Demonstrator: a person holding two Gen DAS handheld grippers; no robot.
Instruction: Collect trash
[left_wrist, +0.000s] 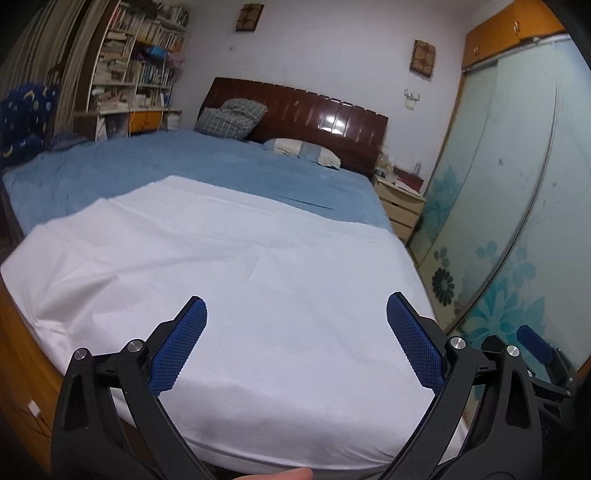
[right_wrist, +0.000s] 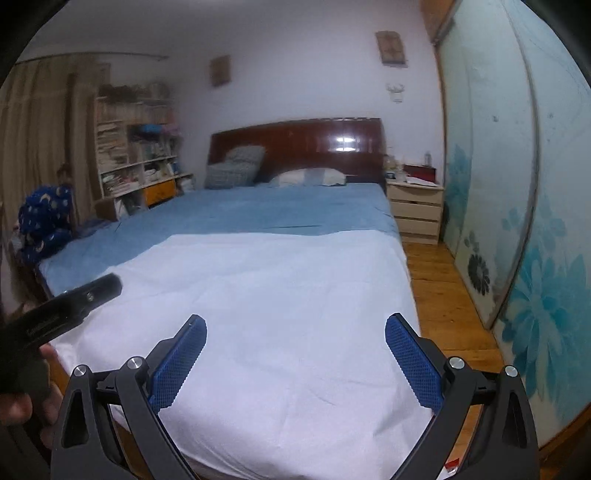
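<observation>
Over the foot of the bed's white sheet (left_wrist: 258, 295), I hold my left gripper (left_wrist: 295, 343) and right gripper (right_wrist: 295, 354) side by side, probably scanning for trash; none shows anywhere on it. Both sets of fingers (right_wrist: 413, 362) gape wide, holding and touching nothing.
</observation>
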